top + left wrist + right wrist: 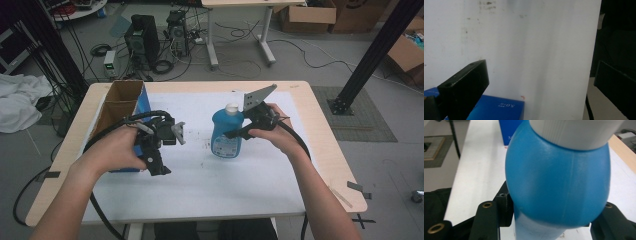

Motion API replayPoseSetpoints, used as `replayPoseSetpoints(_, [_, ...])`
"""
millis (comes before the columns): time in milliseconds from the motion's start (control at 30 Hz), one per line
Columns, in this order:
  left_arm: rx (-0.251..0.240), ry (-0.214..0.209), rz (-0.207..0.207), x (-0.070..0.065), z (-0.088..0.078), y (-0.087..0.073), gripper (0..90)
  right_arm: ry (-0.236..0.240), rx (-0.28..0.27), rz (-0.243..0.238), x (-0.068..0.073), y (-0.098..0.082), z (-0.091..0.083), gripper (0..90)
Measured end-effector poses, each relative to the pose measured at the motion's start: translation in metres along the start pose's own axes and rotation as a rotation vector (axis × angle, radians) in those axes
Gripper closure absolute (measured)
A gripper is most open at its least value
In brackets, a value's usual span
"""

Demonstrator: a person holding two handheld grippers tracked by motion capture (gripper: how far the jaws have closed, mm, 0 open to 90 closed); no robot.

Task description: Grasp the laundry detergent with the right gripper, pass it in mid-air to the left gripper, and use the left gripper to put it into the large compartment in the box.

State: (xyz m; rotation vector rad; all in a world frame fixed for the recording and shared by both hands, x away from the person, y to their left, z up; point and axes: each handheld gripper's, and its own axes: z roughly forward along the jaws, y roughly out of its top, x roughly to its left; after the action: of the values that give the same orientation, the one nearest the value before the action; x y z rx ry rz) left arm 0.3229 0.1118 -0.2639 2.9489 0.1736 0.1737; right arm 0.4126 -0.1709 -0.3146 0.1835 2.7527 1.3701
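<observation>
Blue detergent bottle (227, 134) with a white cap (232, 107) sits centre frame in the high view, on the white mat (220, 175) covering the wooden table (320, 130). I've got the right gripper (239, 133) clamped on its body from the right side; in the right gripper view the bottle (556, 182) bulges between the two black jaws, pads pressed against both flanks, cap (576, 132) at the top edge.

Left gripper (172, 135) hangs left of centre, jaws spread wide with nothing between them, well apart from the bottle. In the left gripper view the left gripper (536, 85) looks down on bare mat (524, 45), with a corner of the blue box (499, 107) at the bottom edge.

Open cardboard box (120, 102) with a blue side stands at the table's left, just beside the left gripper and partly hidden behind my left hand (112, 150). Cables (115, 125) loop from both grippers. Nothing lies between the bottle and the box except bare mat with a few dark specks.

Upper part of the frame: computer towers (142, 37), floor cables, cardboard cartons (307, 15), a black strut (375, 50) at right.
</observation>
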Motion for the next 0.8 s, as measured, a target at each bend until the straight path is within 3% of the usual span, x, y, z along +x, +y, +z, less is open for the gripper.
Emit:
replayPoseSetpoints(100, [-0.038, 0.016, -0.014, 0.005, -0.015, 0.004, 0.3, 0.039, -0.001, -0.023, 0.003, 0.008, 0.001, 46.1])
replayPoseSetpoints(333, [-0.095, 0.025, -0.038, 0.014, -0.037, 0.013, 0.1, 0.074, 0.004, -0.070, 0.012, 0.022, 0.004, 46.0])
replayPoseSetpoints(500, [-0.154, 0.014, -0.046, 0.021, -0.059, 0.029, 0.1, 0.103, 0.012, -0.104, 0.021, 0.030, 0.007, 46.0])
replayPoseSetpoints(800, [-0.162, 0.000, -0.023, 0.024, -0.069, 0.056, 0.1, 0.139, 0.007, -0.141, 0.035, 0.043, 0.015, 45.8])
